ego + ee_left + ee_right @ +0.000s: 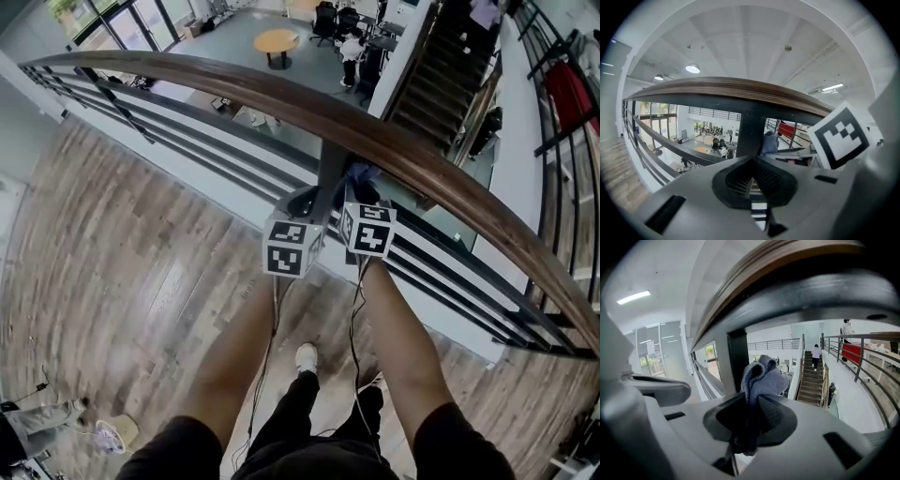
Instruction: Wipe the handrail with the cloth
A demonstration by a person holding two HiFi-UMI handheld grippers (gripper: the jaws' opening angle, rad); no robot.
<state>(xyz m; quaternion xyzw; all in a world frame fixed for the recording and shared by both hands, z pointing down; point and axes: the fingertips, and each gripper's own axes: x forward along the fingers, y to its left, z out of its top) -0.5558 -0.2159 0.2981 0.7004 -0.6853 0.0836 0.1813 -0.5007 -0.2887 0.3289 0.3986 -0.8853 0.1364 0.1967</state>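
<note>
The brown wooden handrail (281,94) arcs from the upper left down to the right edge, carried on a dark post (330,178). Both grippers sit side by side just below it at the post. My right gripper (752,416) is shut on a bunched blue cloth (761,378), which points up toward the underside of the handrail (787,268); the cloth (361,173) shows dark blue under the rail. My left gripper (751,180) is shut with nothing in its jaws, aimed at the post (750,136) under the handrail (740,89).
Black horizontal bars (187,141) run below the handrail along the balcony edge. I stand on a wood plank floor (122,281). Beyond the railing is a drop to a lower hall with a staircase (441,66). The right gripper's marker cube (841,136) is close beside my left gripper.
</note>
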